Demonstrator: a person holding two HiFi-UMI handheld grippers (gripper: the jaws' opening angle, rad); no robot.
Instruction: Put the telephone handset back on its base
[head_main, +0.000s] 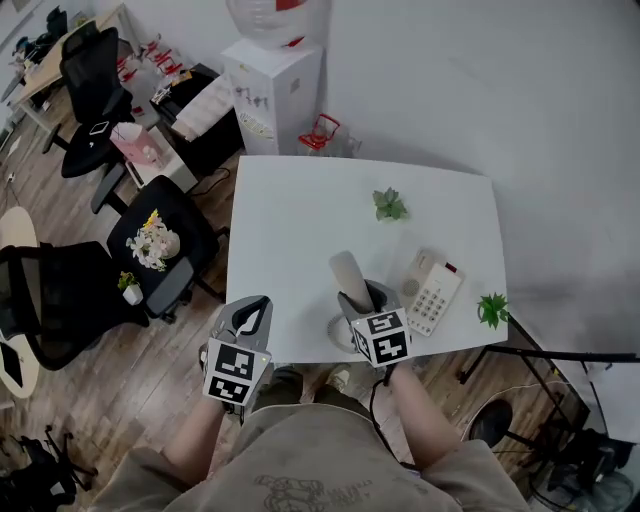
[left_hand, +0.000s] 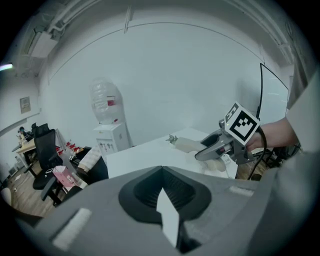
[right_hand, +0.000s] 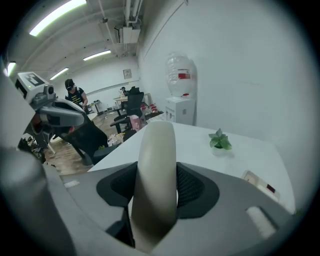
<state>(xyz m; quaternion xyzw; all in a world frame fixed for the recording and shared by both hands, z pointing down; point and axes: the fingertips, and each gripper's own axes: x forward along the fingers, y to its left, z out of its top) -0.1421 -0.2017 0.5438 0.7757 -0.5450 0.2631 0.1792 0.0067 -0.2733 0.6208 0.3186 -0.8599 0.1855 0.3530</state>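
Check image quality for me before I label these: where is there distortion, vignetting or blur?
Head view: even light, sharp, table nearly blown white. Left gripper view: fisheye bend, black corners. Right gripper view: same, ceiling lights glare, handset close and soft.

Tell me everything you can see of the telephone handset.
The handset is a cream, smooth, plastic-looking bar with a rounded end. The right gripper is shut on it, its pads pressing the two sides, and the upper end sticks out past the jaws, pointing away from the person. It looks raised above the white table, apart from the telephone base to its right. No cord can be made out.
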